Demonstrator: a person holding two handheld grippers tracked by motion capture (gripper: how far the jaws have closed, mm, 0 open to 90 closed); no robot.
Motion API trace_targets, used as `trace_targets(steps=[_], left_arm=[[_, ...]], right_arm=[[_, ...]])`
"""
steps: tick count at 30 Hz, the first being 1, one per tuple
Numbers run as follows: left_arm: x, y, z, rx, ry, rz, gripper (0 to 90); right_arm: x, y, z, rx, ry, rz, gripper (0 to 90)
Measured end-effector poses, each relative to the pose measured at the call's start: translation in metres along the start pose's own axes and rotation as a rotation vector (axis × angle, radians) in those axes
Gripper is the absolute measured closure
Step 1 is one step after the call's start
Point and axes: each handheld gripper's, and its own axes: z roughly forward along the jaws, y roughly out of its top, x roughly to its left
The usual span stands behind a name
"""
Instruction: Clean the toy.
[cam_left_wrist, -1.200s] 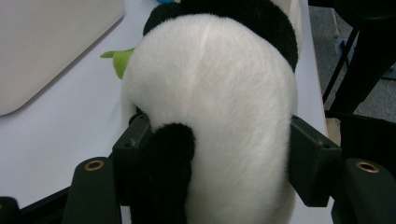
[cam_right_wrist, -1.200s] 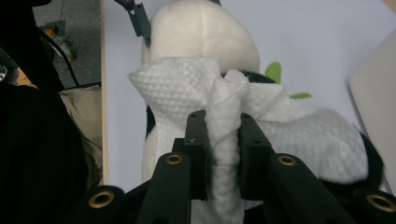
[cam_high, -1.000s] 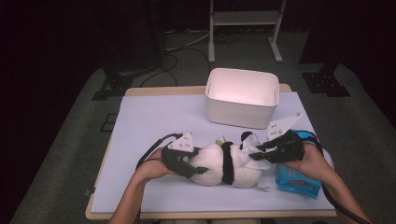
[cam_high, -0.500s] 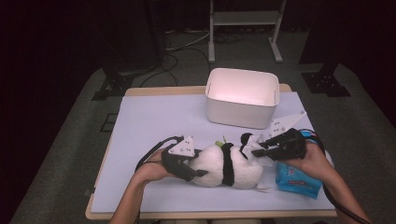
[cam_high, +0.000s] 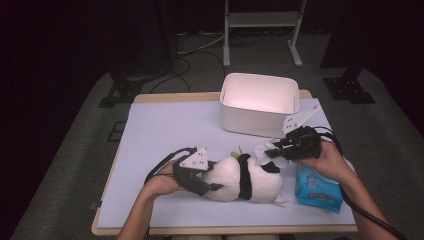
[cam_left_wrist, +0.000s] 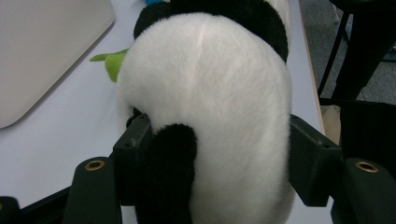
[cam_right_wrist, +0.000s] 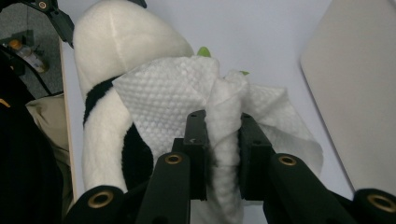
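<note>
While left gripper (cam_left_wrist: 212, 163) clamps panda (cam_left_wrist: 210, 93), wipe (cam_right_wrist: 224, 121) (bunched) fills right gripper (cam_right_wrist: 223, 140).

— How is the left gripper (cam_high: 210, 186) set?
— It lies low and level, pointing toward the right gripper; the left hand (cam_high: 162, 182) wraps its rear and the forearm enters from the bottom edge. Its jaws stand apart, clamped on something wide.
— And the right gripper (cam_high: 272, 150)?
— It sits higher and points left, with the right hand (cam_high: 327, 157) behind it; its jaws are nearly together, pinching something thin.
</note>
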Motion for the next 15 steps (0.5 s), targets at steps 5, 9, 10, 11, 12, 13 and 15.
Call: trace_targets(steps=[5,9,10,11,12,13,15], left_arm=[[-0.001,0.003,0.001,0.000,0.005,-0.003,33.9],[-0.004,0.007,0.001,0.014,0.004,0.013,34.0],[-0.004,0.008,0.001,0.014,0.004,0.014,34.0],[-0.004,0.008,0.001,0.016,0.003,0.013,34.0],[-0.004,0.008,0.001,0.016,0.003,0.013,34.0],[-0.004,0.008,0.001,0.012,0.003,0.012,34.0],[-0.004,0.007,0.001,0.009,0.003,0.011,34.0]], right_arm=[[0.001,-0.012,-0.007,-0.015,-0.002,0.025,75.5],[0.006,-0.007,-0.006,-0.007,-0.004,0.003,75.2],[0.007,-0.005,-0.005,-0.003,-0.002,0.000,75.2],[0.008,-0.002,-0.003,-0.001,-0.001,-0.004,75.1],[0.009,0.002,0.000,0.006,0.001,-0.013,75.2],[0.009,0.004,0.002,0.010,0.001,-0.017,75.2],[0.010,0.010,0.007,0.013,0.012,-0.025,75.2]])
